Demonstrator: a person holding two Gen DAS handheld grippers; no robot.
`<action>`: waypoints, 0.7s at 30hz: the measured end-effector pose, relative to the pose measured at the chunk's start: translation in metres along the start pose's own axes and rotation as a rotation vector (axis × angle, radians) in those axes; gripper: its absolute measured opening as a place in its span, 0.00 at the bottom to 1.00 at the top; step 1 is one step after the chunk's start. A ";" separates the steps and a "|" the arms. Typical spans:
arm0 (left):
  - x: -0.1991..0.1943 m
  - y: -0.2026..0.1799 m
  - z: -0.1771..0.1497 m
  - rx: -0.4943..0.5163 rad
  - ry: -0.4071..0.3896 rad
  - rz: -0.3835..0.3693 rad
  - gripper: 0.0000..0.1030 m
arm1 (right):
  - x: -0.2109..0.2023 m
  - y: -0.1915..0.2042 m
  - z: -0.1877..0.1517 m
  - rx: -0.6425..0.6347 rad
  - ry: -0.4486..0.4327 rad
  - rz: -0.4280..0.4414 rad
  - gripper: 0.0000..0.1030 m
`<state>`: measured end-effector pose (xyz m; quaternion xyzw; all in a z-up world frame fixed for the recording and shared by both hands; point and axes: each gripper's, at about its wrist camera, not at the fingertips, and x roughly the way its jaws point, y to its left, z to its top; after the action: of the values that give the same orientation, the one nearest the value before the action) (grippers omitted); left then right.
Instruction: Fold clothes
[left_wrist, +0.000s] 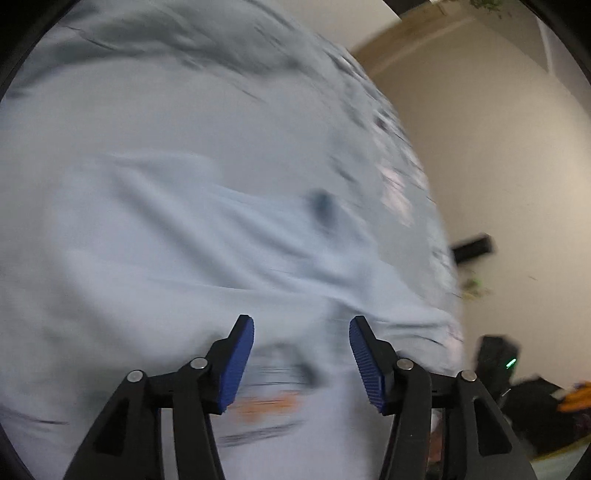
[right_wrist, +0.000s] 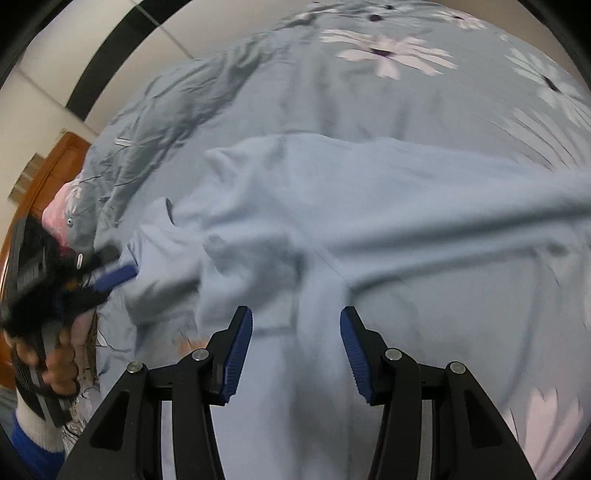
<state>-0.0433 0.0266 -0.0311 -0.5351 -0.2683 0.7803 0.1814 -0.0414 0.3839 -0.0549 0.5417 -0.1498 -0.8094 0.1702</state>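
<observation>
Flowered bedding (right_wrist: 388, 92) lies under a pale blue garment (right_wrist: 369, 206), rumpled and unfolded from nine to three o'clock. Both my left gripper (left_wrist: 301, 350) and right gripper (right_wrist: 296, 350) hover spread, holding nothing; nearly all folding remains.

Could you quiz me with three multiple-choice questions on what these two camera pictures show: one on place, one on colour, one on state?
1. Where does the pale blue fabric garment lie?
A. on a flowered blue-grey bedspread
B. on a wooden floor
C. in a basket

2. What colour are the ribbed pads on the right tool?
A. red
B. blue
C. white

3. How does the left tool stand?
A. shut on cloth
B. open, holding nothing
C. out of view

Answers: A, flower prints surround the garment; B, both pads show blue; B, a wide gap separates its pads.
</observation>
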 end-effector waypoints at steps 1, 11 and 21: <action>-0.013 0.014 -0.001 -0.013 -0.026 0.045 0.56 | 0.006 0.002 0.006 -0.013 -0.002 0.005 0.49; -0.037 0.114 -0.005 -0.218 -0.127 0.100 0.57 | 0.046 0.000 0.037 -0.057 0.049 0.045 0.49; -0.007 0.123 0.045 -0.213 -0.110 0.135 0.42 | 0.006 0.054 0.024 -0.166 0.007 0.266 0.01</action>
<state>-0.0821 -0.0847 -0.0888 -0.5246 -0.3226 0.7859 0.0559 -0.0594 0.3346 -0.0277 0.5038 -0.1526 -0.7875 0.3206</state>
